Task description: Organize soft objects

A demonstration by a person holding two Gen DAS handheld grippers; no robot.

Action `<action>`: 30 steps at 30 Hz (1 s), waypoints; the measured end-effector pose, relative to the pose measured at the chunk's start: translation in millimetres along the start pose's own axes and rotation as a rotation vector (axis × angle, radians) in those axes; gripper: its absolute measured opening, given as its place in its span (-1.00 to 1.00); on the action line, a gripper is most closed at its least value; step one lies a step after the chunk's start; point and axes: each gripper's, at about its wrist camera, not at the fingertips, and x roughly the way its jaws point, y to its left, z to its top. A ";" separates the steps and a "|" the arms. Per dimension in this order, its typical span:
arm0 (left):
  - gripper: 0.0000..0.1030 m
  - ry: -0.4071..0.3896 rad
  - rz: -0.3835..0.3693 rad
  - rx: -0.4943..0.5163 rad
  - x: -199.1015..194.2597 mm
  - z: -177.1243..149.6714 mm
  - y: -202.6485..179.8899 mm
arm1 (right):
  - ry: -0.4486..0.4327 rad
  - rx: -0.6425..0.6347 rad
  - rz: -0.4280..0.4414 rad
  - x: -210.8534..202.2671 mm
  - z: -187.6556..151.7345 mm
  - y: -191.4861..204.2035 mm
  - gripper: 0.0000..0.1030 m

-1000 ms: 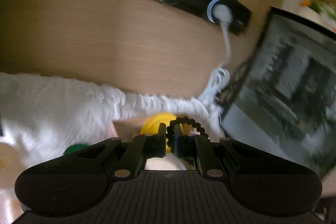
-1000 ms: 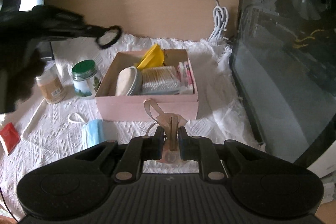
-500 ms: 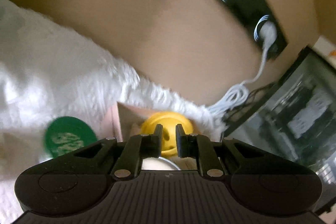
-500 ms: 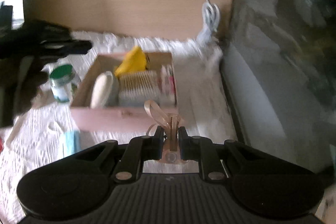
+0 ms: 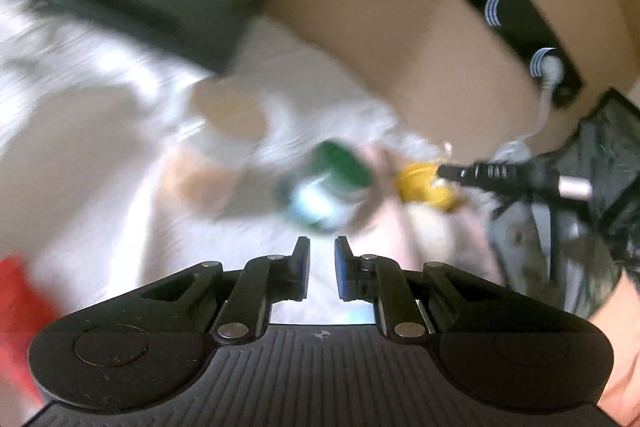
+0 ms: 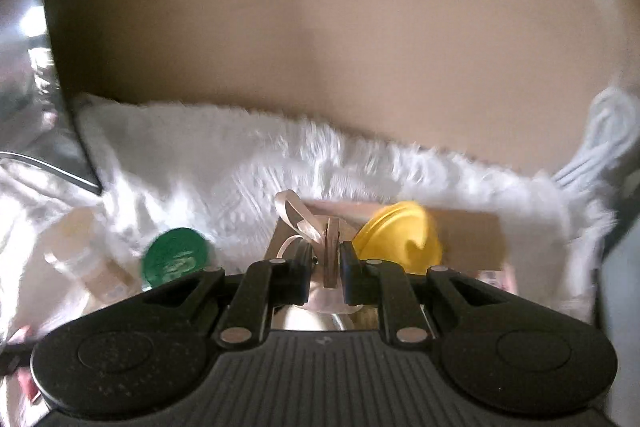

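My right gripper [image 6: 325,259] is shut on a beige ribbon bow [image 6: 308,223] and holds it over the near side of the pink box [image 6: 472,227], beside a yellow item [image 6: 396,239] in the box. My left gripper [image 5: 321,259] is open and empty above the white cloth [image 5: 100,131], to the left of the box; the view is blurred. The yellow item [image 5: 420,183] and my right gripper's fingertips [image 5: 464,171] show at its right.
A green-lidded jar [image 6: 176,255] and a beige-capped bottle [image 6: 84,251] stand left of the box. A red packet [image 5: 16,303] lies at the lower left. A wooden wall [image 6: 320,39] with a black socket strip [image 5: 500,11] and a white cable [image 6: 608,131] stands behind.
My left gripper let go of the black hair tie, opened and swung left and back from the box. My right gripper moved forward with the bow, up to the box.
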 end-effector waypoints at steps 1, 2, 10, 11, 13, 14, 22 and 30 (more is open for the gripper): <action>-0.72 0.005 0.030 -0.017 -5.2 -5.2 8.9 | 0.032 -0.001 -0.018 15.3 1.9 1.4 -0.72; -0.72 0.010 0.062 -0.031 -11.4 -9.4 18.2 | 0.068 -0.001 -0.039 28.2 1.7 2.8 -0.72; -0.72 -0.025 0.492 -0.095 -60.6 -28.9 82.9 | 0.121 -0.015 -0.107 43.7 -7.8 6.5 -0.30; -0.72 -0.039 0.523 -0.123 -65.9 -30.7 92.3 | 0.089 -0.015 -0.108 34.0 -8.5 5.5 -0.08; -0.72 -0.059 0.569 -0.182 -76.1 -32.6 109.5 | -0.003 -0.031 -0.138 9.1 -10.6 7.9 0.20; -0.72 -0.066 0.581 -0.204 -79.4 -33.1 116.3 | -0.044 -0.041 -0.152 -3.4 -13.2 9.5 0.28; -0.39 -0.089 0.550 -0.319 -68.7 -29.3 137.1 | -0.155 -0.121 -0.138 -82.1 -79.5 20.8 0.50; -0.23 -0.089 0.597 -0.259 -50.1 -22.0 126.2 | -0.005 -0.064 -0.063 -89.4 -154.6 34.8 0.50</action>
